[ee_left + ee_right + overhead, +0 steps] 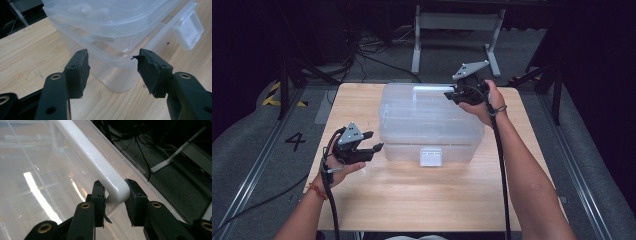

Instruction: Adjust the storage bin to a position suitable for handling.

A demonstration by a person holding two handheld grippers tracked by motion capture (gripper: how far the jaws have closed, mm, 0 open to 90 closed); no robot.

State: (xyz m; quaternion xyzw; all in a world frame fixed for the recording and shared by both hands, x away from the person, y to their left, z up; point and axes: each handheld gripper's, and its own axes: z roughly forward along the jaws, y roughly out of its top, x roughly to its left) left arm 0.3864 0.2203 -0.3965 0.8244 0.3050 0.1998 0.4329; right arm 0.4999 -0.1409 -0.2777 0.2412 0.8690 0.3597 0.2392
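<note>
Left gripper [373, 141] jaws apart, right gripper [451, 95] jaws clamped.

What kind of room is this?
Probably a lab or recording studio, not a home: a lone wooden table on grey carpet, black cables strewn across the floor behind it, black-and-yellow tape and a painted number 4.

box [112, 32] contents blurred, latch [188, 31] partly cropped

Place: a lab recording bay.
Signs: dark curtained walls, floor rails [259, 165], loose cables [372, 50], hazard tape [274, 95], painted "4" [295, 140].
</note>
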